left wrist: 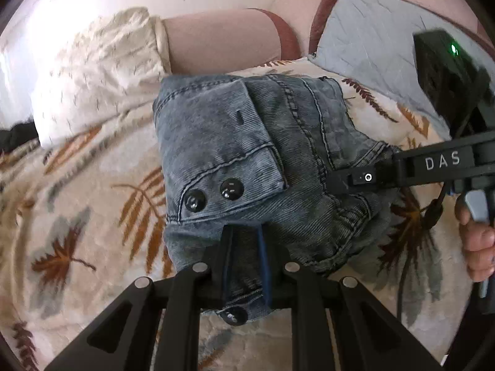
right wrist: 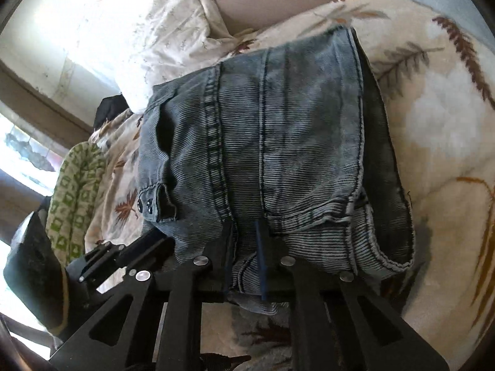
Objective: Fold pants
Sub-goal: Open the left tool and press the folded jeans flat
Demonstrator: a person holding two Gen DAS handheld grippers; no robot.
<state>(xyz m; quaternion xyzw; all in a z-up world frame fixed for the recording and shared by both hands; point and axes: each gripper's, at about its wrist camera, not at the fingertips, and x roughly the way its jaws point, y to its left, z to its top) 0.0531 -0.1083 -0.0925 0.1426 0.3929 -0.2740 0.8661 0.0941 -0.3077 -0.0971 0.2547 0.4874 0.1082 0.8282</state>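
Leaf-print blanket (left wrist: pixel 92 216), white pillow (left wrist: pixel 102 71)
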